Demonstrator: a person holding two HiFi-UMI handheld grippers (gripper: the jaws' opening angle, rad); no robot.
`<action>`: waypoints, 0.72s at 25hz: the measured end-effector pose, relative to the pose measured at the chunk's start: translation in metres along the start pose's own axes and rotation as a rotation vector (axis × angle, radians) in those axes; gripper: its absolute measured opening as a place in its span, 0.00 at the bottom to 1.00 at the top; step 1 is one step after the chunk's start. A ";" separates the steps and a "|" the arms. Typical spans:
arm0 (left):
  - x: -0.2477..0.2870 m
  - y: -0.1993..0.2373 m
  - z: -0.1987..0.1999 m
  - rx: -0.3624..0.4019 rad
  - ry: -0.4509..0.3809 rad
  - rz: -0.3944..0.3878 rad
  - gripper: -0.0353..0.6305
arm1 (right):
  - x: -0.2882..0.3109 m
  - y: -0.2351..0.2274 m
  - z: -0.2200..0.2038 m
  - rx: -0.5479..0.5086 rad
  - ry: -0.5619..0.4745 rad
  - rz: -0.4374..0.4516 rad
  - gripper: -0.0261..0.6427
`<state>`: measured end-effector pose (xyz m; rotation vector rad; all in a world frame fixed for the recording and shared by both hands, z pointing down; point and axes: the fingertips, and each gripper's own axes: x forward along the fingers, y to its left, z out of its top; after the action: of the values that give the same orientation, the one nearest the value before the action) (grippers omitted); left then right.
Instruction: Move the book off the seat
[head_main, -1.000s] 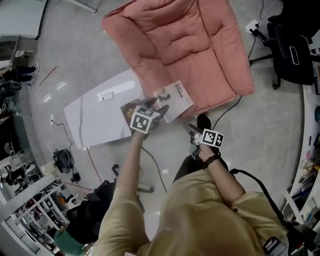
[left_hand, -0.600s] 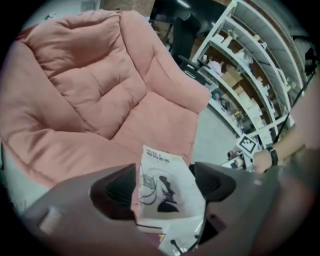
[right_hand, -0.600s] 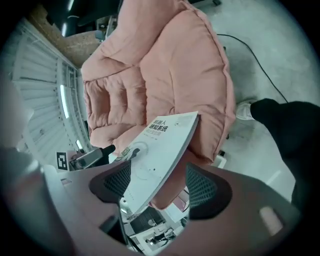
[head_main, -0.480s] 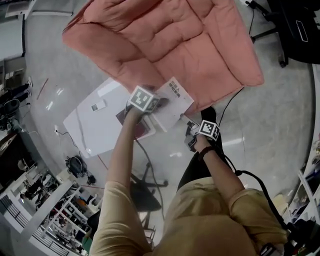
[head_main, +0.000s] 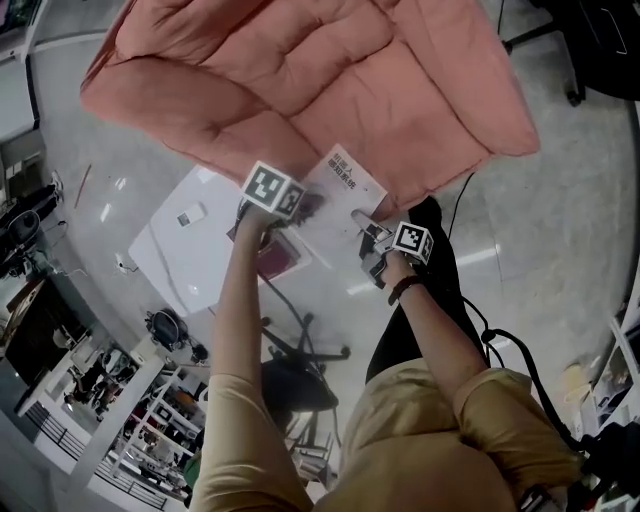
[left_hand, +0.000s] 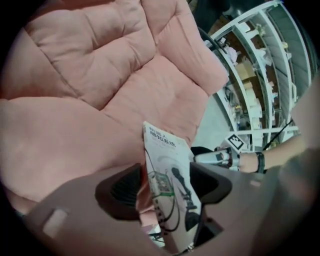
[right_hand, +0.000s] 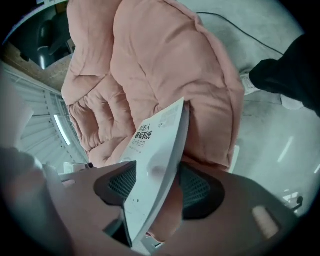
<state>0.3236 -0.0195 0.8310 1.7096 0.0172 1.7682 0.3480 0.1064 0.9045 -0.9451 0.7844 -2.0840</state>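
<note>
Close under the head camera, left gripper with marker cube (head_main: 306, 206) and right gripper with marker cube (head_main: 366, 222), both jaws closing, pads not yet pressing, thin white paperback book with black print (head_main: 345, 188) between both pairs, at front edge of padded pink fabric seat (head_main: 330, 80).

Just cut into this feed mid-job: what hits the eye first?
A big pink cushioned seat fills the top of the head view. At its front edge a white book stands between the jaws of the left gripper and the right gripper, both closing on it. Beside it, a dark red book lies on a white table.
</note>
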 end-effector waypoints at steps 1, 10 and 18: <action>0.002 0.004 -0.003 -0.009 0.012 0.010 0.48 | 0.004 -0.002 0.001 0.008 0.004 -0.004 0.44; -0.017 0.000 -0.005 -0.084 -0.068 0.045 0.20 | -0.013 0.013 0.003 -0.027 0.018 -0.022 0.17; -0.031 -0.007 -0.011 -0.082 -0.153 0.079 0.16 | -0.021 0.047 0.014 -0.137 0.004 0.026 0.11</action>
<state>0.3147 -0.0239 0.7996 1.8023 -0.1898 1.6656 0.3855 0.0930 0.8688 -0.9984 0.9463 -2.0314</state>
